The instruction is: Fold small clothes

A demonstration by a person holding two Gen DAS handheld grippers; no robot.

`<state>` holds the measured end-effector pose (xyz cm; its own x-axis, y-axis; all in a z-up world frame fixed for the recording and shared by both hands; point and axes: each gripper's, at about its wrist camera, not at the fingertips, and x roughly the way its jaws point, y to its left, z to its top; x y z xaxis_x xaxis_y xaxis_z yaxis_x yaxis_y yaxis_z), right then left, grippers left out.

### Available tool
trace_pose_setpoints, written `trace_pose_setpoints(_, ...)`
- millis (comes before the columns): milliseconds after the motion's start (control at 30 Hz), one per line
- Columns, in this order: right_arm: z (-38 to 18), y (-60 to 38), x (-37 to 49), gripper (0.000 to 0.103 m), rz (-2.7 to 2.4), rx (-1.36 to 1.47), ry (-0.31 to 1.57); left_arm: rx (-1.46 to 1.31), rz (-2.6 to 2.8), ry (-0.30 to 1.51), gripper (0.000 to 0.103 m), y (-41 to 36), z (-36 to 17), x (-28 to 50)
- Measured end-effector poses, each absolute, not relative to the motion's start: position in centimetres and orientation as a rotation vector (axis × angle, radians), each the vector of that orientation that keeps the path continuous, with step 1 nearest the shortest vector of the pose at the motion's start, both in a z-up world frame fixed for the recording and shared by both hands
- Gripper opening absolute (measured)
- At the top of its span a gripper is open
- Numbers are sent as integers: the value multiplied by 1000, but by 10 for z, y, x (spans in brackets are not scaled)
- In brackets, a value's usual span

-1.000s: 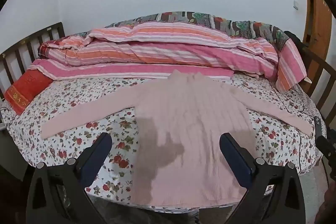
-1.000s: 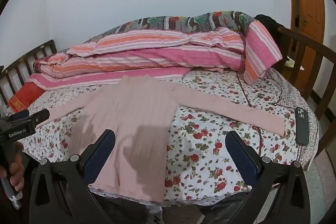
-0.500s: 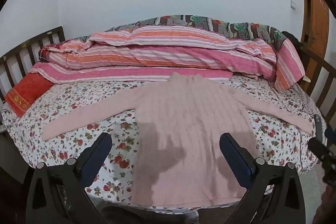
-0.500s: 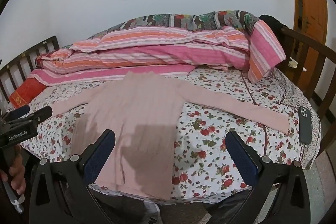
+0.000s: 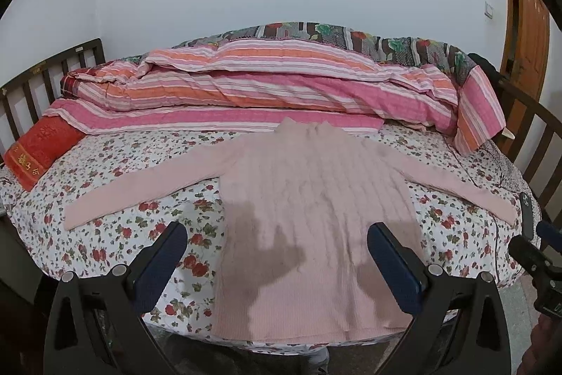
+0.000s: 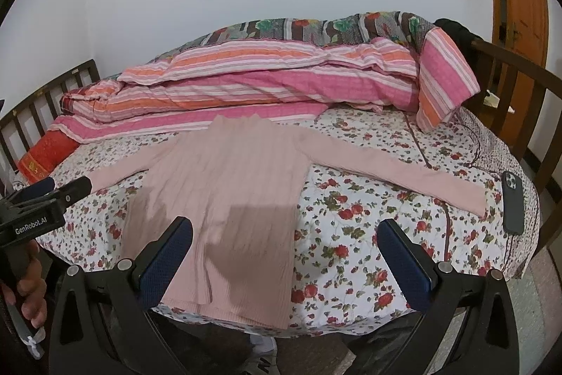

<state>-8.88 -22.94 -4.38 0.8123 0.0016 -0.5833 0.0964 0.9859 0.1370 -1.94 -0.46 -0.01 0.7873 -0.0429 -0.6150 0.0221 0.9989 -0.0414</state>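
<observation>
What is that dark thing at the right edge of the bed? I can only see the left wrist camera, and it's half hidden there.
Observer: A phone. It lies flat on the bed, just past the cuff of the pink sweater, not touching it.
Operator: Are the other tongs holding something?
Observer: No. The right tongs are open and empty.
Operator: Who's holding my tongs?
Observer: A hand is wrapped around the handle of the left tongs.
</observation>
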Motion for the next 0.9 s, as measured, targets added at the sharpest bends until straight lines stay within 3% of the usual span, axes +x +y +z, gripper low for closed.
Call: trace_pose_setpoints(900,-28,-224,-98,103,-42,175,589,-36,-66,617,103,-8,18,-38)
